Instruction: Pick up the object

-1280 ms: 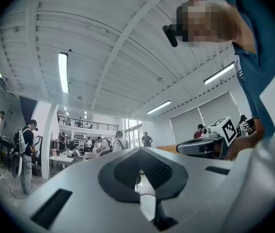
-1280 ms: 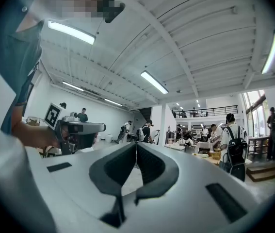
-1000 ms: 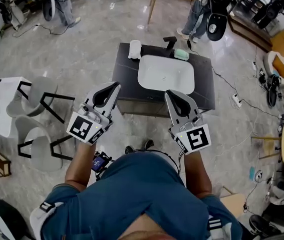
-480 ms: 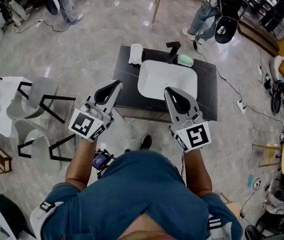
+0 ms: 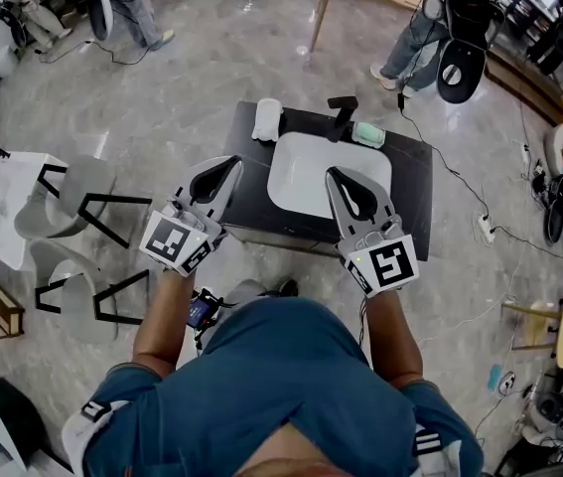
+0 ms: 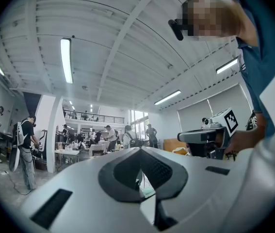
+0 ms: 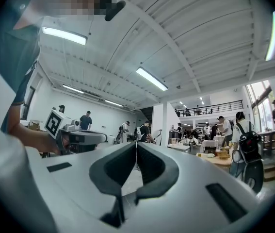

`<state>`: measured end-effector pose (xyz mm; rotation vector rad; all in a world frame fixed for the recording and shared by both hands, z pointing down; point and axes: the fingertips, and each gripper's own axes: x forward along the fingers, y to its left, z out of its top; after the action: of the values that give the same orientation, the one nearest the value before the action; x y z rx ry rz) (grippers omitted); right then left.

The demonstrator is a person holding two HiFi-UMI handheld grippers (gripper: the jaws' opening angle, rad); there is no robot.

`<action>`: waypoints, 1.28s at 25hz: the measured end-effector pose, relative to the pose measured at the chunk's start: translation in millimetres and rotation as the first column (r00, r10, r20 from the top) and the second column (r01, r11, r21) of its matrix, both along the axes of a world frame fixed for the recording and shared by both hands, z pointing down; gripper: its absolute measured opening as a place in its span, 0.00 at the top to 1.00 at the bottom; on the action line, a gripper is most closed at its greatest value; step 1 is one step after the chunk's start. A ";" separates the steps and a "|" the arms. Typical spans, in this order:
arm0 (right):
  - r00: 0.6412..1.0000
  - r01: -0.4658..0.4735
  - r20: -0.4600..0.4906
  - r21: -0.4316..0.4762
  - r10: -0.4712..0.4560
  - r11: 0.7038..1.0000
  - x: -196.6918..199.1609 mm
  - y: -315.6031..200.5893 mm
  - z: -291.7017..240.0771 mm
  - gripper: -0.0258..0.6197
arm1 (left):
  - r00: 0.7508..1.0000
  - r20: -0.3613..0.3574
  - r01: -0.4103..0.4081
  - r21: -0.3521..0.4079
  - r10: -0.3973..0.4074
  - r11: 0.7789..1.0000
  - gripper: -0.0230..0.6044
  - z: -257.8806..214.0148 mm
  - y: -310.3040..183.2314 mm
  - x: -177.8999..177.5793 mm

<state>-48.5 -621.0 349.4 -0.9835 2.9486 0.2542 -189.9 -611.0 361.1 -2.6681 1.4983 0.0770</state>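
Left gripper (image 5: pixel 229 165), right gripper (image 5: pixel 333 175): both closed, empty, levelled at table (image 5: pixel 412 182), presumably readying approach. White container (image 5: pixel 267 119), 11 o'clock of basin (image 5: pixel 306 167), likely pickup, unreached.

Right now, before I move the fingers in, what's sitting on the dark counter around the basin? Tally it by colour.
White: 1, the container at the back left
Black: 1, the tap
Green: 1, the small item at the back right
Total: 3 on the counter

Two tools (image 5: pixel 231 165) (image 5: pixel 334 175), one basin (image 5: pixel 296 172), two chairs (image 5: pixel 70 185) (image 5: pixel 77 291).
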 end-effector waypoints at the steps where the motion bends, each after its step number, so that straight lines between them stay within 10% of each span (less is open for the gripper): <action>1: 1.000 0.001 0.003 -0.005 -0.001 1.000 -1.2 -3.3 0.8 0.94 | 1.000 0.004 0.001 -0.005 -0.001 1.000 0.96 1.7 -3.8 -0.9; 21: 0.998 -0.056 -0.034 -0.071 0.054 0.996 -42.1 -93.6 22.8 0.94 | 0.999 -0.015 -0.049 -0.159 0.047 0.986 0.95 74.7 -146.0 -48.0; 32: 0.982 -0.178 -0.092 -0.174 0.164 0.969 -41.4 -144.4 67.5 0.94 | 0.992 -0.001 -0.112 -0.414 0.122 0.904 0.77 205.6 -258.0 -64.2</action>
<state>-89.9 -765.4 416.9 -1.2814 3.0004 0.0257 -254.1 -869.0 566.7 -3.0690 1.4853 -0.3015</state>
